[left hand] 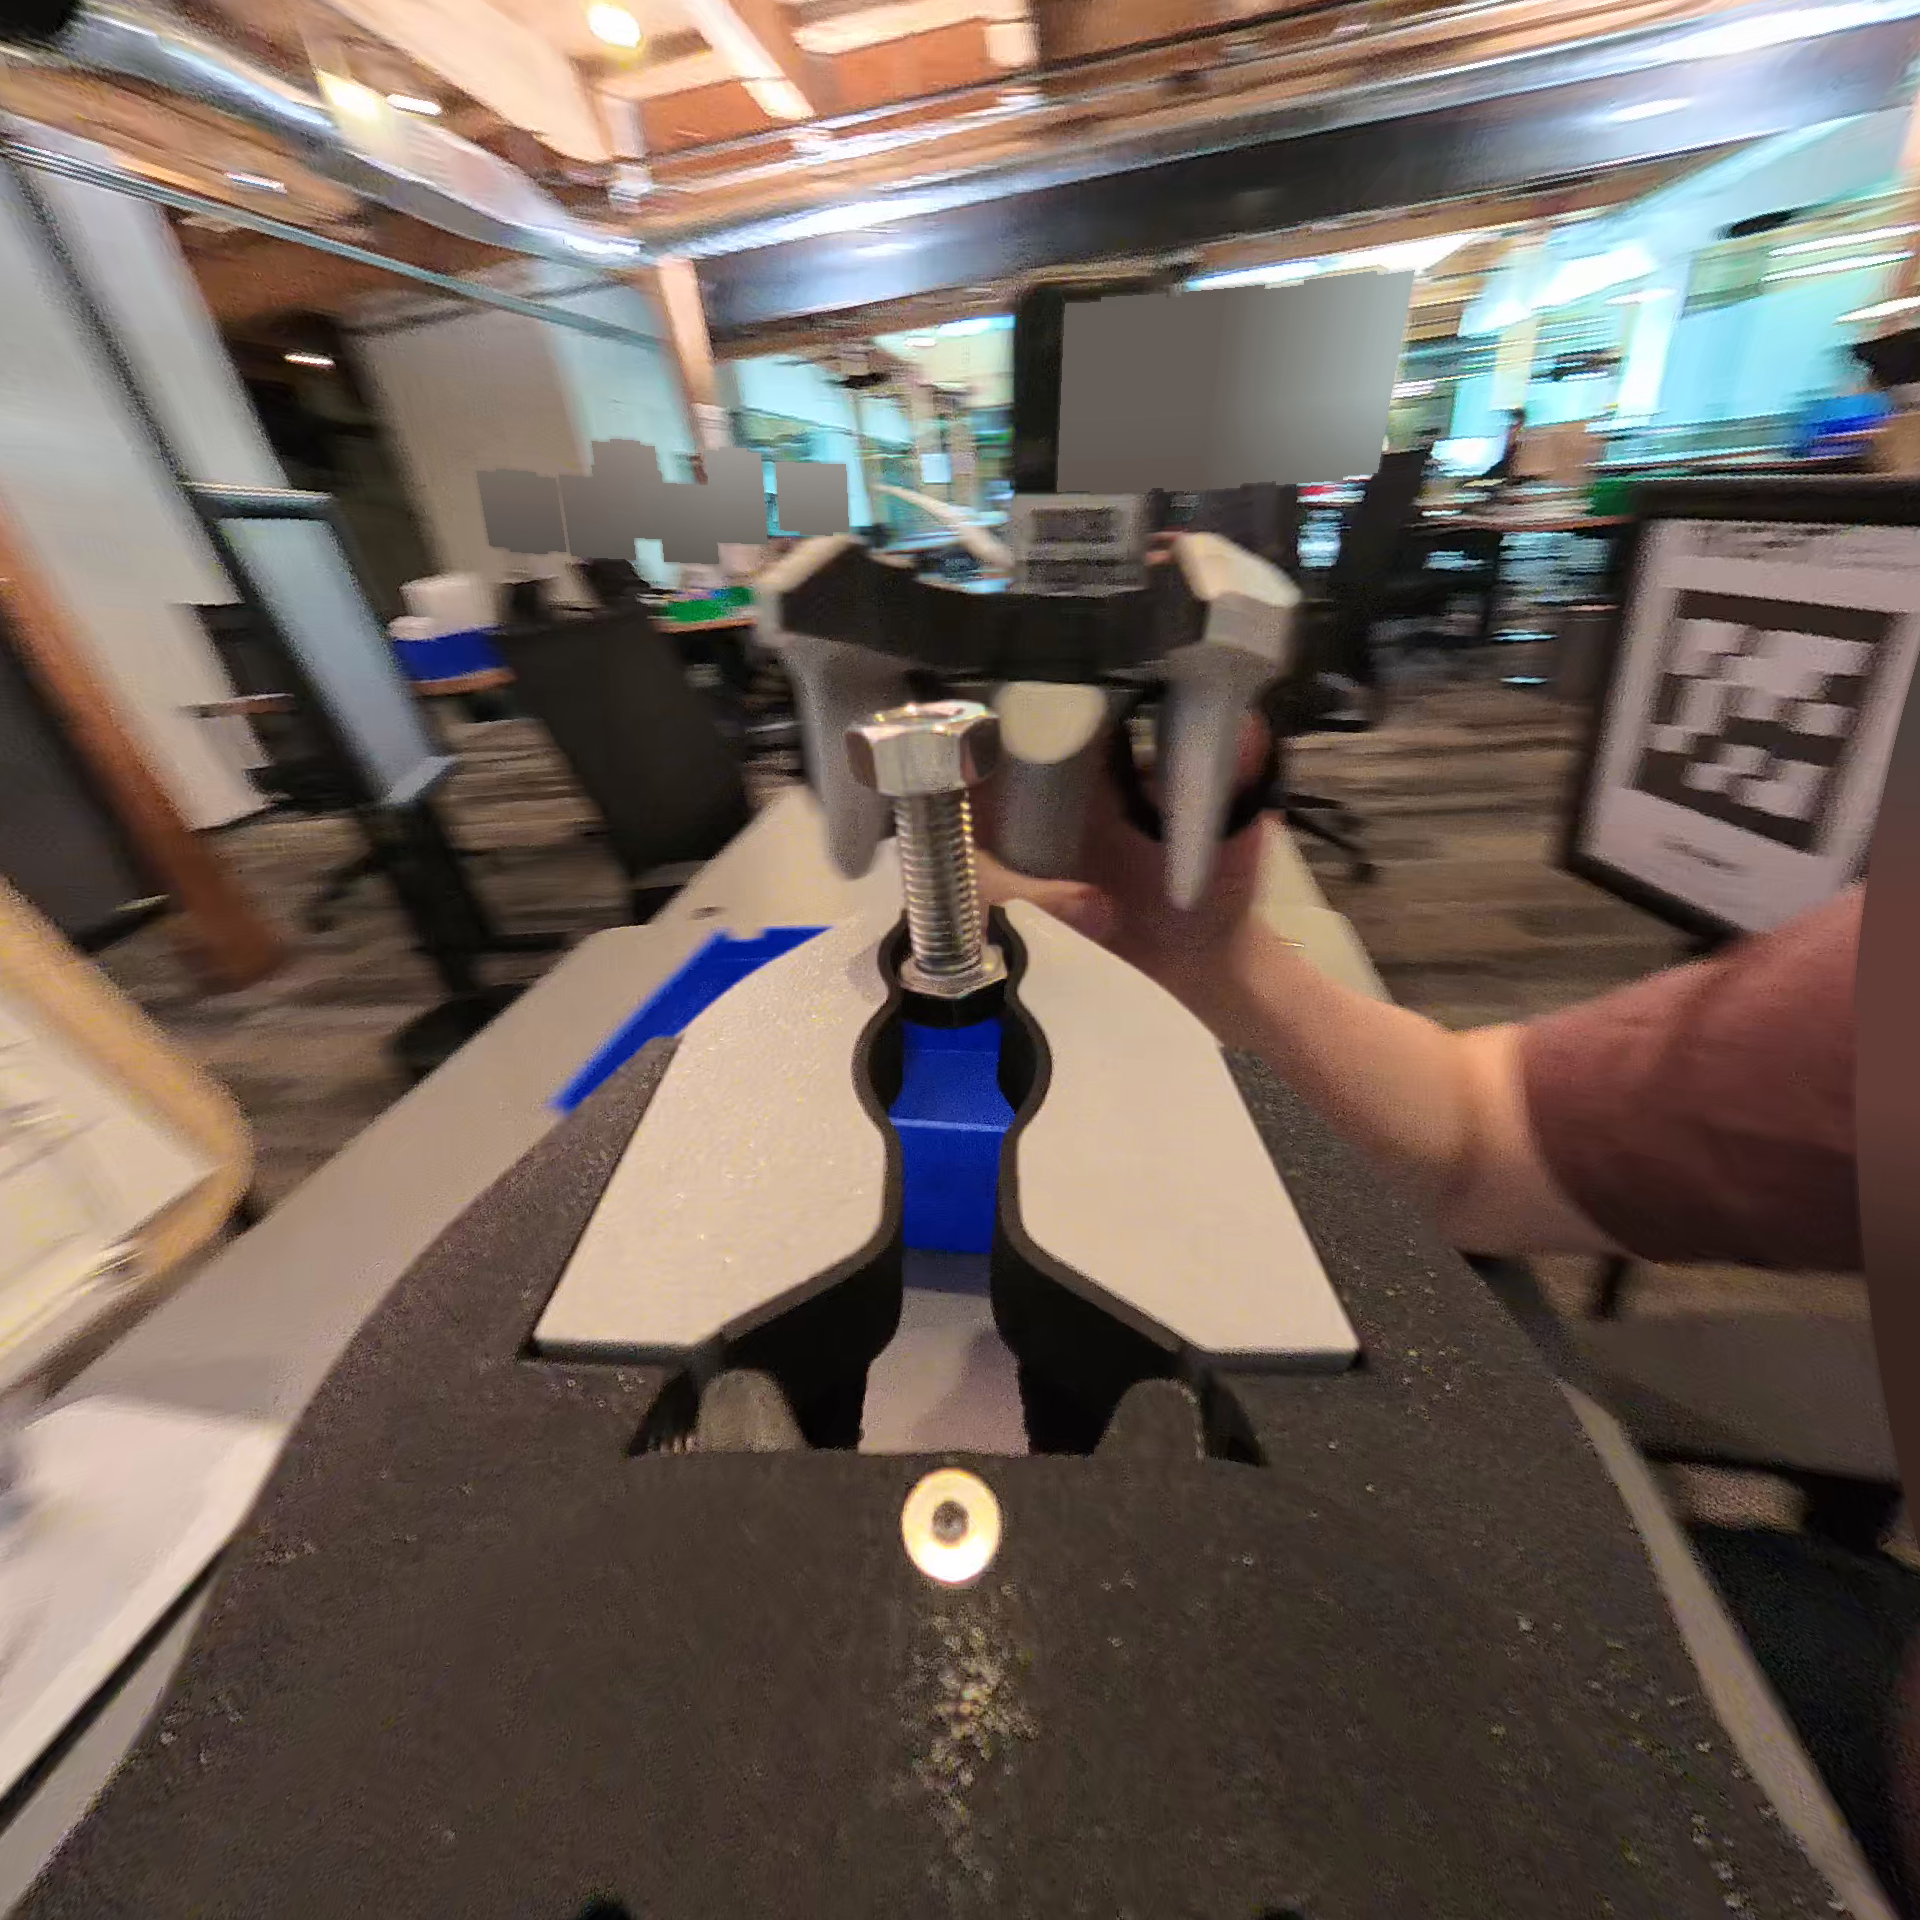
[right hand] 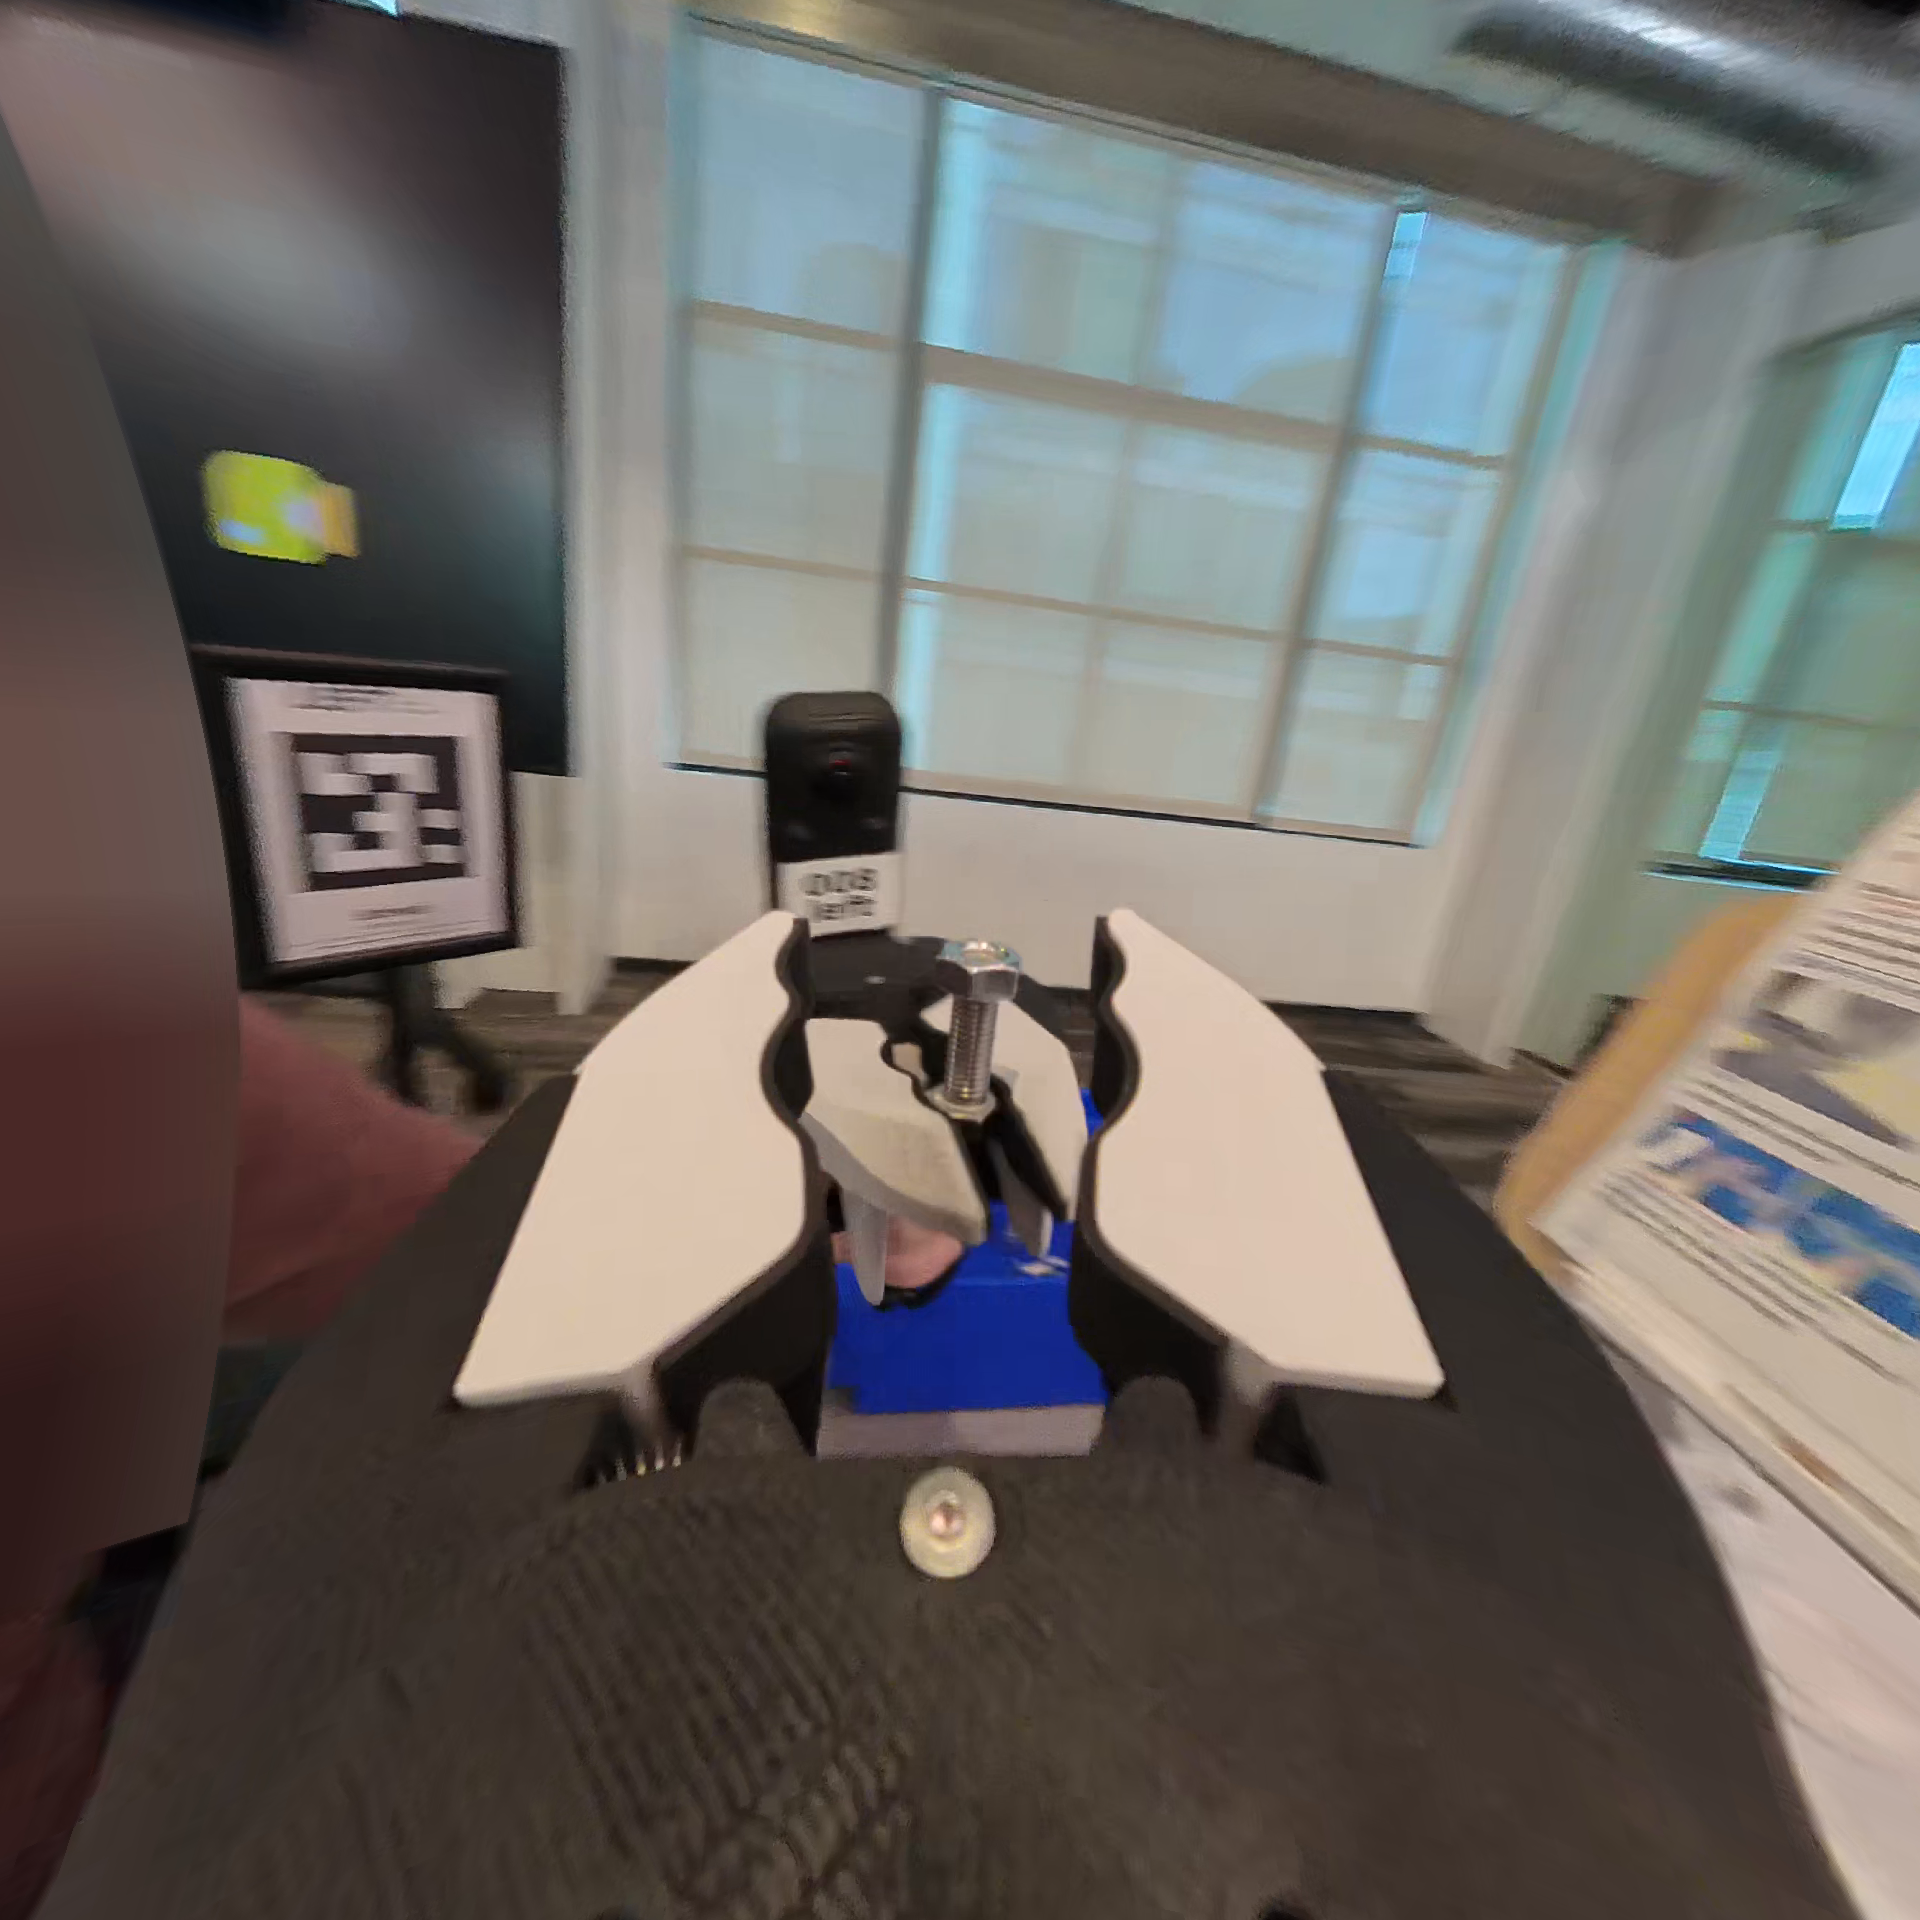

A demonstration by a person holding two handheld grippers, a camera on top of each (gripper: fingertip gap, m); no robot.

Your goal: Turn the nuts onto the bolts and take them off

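The left gripper (left hand: 951,971) was clamped on the nut (left hand: 951,977) between its fingertips, the bolt (left hand: 932,831) standing head-up from it; the right gripper (right hand: 951,1039) stood spread, nothing held — unscrewing seemingly remained.

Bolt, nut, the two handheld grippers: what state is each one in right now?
bolt: upright, head on top, held at its lower end.
nut: threaded low on the bolt, clamped by the left gripper.
left gripper: jaws shut on the nut.
right gripper: jaws open, holding nothing.
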